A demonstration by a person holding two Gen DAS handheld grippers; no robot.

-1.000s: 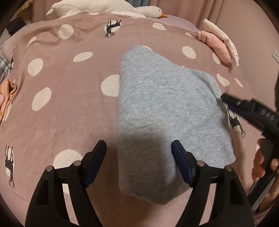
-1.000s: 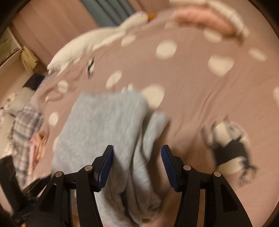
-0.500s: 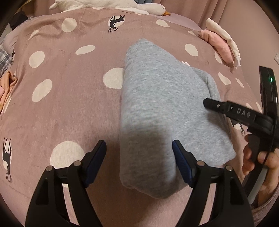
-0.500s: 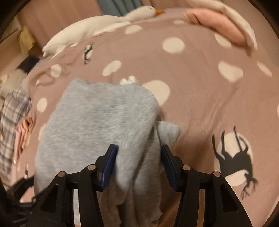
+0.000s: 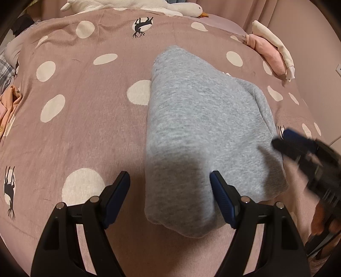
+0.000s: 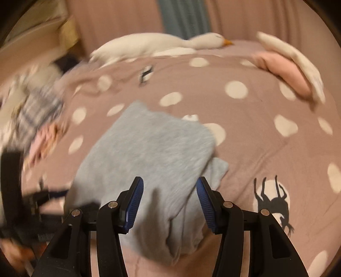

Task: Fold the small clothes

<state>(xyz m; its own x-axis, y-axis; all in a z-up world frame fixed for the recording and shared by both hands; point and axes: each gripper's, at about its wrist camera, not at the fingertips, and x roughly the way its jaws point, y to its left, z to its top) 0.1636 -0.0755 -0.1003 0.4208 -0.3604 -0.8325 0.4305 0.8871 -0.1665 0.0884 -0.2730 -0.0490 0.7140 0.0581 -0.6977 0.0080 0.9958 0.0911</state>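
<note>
A folded grey garment (image 5: 198, 132) lies on the pink dotted bedspread (image 5: 85, 127). My left gripper (image 5: 170, 191) is open and empty, its fingers astride the garment's near left corner, just above it. My right gripper (image 6: 169, 196) is open and empty over the garment (image 6: 149, 153) at its near right edge, where layered folds show. The right gripper also shows blurred in the left wrist view (image 5: 309, 153), beside the garment's right edge. The left gripper shows blurred in the right wrist view (image 6: 32, 202).
A white goose plush (image 5: 138, 4) lies along the far edge of the bed. Folded pink and cream clothes (image 5: 272, 49) sit at the far right. A plaid garment and a peach one (image 6: 38, 119) lie at the left side.
My right gripper has pulled back and risen from the garment's right edge, its view swinging. The left gripper has stayed open over the near corner.
</note>
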